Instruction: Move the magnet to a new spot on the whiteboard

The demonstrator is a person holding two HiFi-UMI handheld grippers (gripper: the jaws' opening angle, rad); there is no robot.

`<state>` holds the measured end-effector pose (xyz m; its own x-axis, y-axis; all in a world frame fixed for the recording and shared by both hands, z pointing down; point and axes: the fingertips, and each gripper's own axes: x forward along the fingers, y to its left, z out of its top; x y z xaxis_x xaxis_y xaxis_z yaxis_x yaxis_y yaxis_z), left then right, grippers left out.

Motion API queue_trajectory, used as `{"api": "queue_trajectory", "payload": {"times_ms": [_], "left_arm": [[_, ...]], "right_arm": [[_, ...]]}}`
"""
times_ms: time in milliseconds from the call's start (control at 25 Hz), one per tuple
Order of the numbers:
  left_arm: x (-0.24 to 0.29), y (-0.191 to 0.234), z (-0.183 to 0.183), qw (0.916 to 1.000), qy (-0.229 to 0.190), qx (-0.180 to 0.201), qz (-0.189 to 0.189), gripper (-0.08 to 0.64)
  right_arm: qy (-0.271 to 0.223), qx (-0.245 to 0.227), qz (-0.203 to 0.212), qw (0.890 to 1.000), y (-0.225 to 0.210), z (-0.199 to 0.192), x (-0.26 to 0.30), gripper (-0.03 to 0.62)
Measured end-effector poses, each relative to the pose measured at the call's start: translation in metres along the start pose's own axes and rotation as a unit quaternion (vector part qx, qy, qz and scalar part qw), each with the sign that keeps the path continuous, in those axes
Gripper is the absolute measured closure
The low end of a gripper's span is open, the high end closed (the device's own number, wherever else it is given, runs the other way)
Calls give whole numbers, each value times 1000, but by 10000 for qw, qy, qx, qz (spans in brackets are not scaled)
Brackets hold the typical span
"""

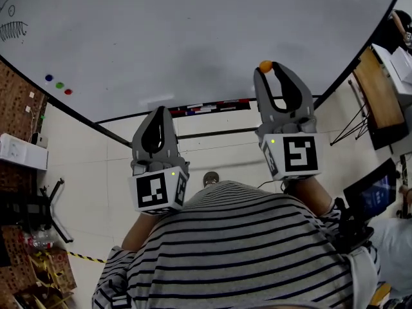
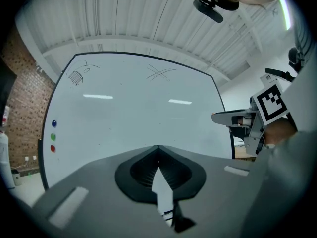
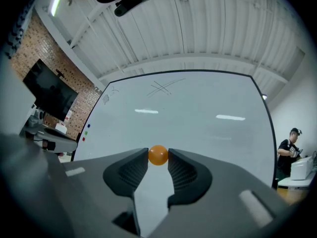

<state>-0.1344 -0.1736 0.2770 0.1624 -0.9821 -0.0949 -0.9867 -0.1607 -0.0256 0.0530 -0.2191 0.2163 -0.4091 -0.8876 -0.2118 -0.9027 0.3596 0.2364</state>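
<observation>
Big whiteboard (image 1: 193, 37) across the top of the frame, with a blue dot (image 1: 49, 78), a green dot (image 1: 59, 85) and a red dot (image 1: 68, 91) near its left edge. Right of the middle, right gripper (image 1: 266, 67) closed tight on the little orange magnet (image 1: 266, 64), pinched at the very tips, in front of the board's lower part. Hard to tell if touching the board. Lower and left of the middle, left gripper (image 1: 159, 111) with jaws pressed together, nothing between them. Striped shirt (image 1: 244, 250) along the bottom.
</observation>
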Motion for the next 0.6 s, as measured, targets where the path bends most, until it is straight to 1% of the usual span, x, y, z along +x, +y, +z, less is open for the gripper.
{"api": "queue_trajectory", "payload": {"times_ms": [160,360,520,600], "left_arm": [[33,19,7,9999,-76,0,-91,545],[74,50,-1,9999,-67,-41,-69,545],[89,72,4,9999,-138,-31,0,545],[91,77,8,9999,-149,-47,9,545]], "right_arm": [[-30,-28,-103,9999,-2,-1,40,468],[56,-155,-293,9994,-9,-23,95,468],[138,-251,-465,9985,-14,-25,121,468],[86,-313,-536,9980,-17,-24,127,468]]}}
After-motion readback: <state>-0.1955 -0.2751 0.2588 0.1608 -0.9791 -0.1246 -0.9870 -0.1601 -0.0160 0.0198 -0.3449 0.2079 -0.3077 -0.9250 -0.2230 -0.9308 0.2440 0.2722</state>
